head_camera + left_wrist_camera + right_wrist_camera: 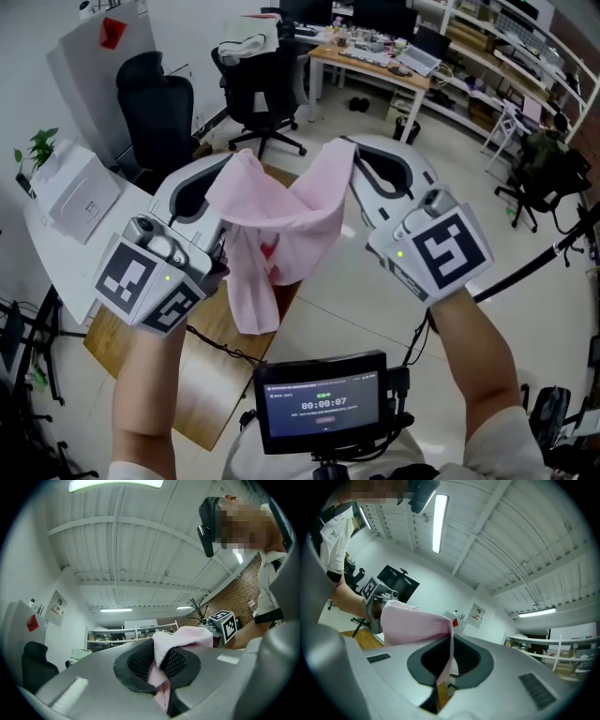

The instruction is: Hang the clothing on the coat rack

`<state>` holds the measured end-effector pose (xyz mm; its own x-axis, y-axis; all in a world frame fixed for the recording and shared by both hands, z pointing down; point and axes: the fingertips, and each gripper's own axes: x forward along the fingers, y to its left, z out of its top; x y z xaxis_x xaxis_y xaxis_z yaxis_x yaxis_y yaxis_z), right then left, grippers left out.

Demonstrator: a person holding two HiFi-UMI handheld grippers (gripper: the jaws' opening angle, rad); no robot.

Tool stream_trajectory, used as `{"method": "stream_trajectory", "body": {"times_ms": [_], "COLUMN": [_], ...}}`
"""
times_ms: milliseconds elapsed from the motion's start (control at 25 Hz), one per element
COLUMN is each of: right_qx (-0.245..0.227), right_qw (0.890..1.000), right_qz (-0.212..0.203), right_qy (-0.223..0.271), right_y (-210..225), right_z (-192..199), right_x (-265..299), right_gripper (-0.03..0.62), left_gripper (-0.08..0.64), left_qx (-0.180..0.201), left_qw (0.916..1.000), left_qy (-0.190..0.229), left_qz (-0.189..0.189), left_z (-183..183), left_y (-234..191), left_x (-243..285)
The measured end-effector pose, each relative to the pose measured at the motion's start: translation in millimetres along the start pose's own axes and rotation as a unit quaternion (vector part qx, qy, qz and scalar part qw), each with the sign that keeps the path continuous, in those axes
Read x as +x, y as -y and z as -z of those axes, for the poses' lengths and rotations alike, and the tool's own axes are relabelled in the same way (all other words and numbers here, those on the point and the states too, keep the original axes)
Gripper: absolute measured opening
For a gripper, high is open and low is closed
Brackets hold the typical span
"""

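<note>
floor [356,319]: pale tiles | office chair [262,94]: black | ceiling light [116,484]: lit

The right claw [450,660] has its jaws pinched together on an edge of the pink garment [415,627], which stretches leftward to the left claw [375,604] (its marker cube showing), over a wooden counter [363,639], beneath a ceiling strip light [439,522].

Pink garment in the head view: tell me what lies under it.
Below the hanging pink garment show a wooden table and pale floor tiles. The part of the table straight behind the cloth is covered.
</note>
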<state>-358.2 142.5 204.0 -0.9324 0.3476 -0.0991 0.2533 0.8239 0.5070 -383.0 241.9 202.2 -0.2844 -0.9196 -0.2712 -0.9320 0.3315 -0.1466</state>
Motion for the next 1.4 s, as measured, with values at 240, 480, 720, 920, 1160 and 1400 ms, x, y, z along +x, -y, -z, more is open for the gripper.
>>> {"method": "stream_trajectory", "body": {"times_ms": [240, 480, 720, 920, 1160, 1400], "right_qx": [-0.010, -0.031, -0.065, -0.080, -0.089, -0.093], "right_qw": [0.999, 0.998, 0.993, 0.988, 0.983, 0.977], "right_qz": [0.030, 0.063, 0.100, 0.128, 0.155, 0.181], "right_qy": [-0.004, -0.002, -0.009, -0.020, -0.029, -0.056], "right_y": [41, 83, 125, 158, 192, 221], "right_z": [-6, -14, -27, -30, -27, -19], "right_x": [-40, -86, -134, -172, -213, -261], "right_gripper": [0.008, 0.008, 0.008, 0.008, 0.008, 0.008], "left_gripper": [0.015, 0.015, 0.015, 0.017, 0.016, 0.015], "left_qx": [-0.003, -0.013, -0.024, -0.028, -0.024, -0.029], "left_qw": [0.9987, 0.9954, 0.9894, 0.9842, 0.9806, 0.9761], "left_qy": [0.013, 0.029, 0.058, 0.075, 0.088, 0.106], "left_qz": [0.048, 0.090, 0.131, 0.158, 0.174, 0.188], "left_z": [-15, -31, -56, -73, -78, -81], "left_y": [39, 80, 121, 153, 186, 224], "left_x": [45, 94, 142, 178, 217, 252]}}
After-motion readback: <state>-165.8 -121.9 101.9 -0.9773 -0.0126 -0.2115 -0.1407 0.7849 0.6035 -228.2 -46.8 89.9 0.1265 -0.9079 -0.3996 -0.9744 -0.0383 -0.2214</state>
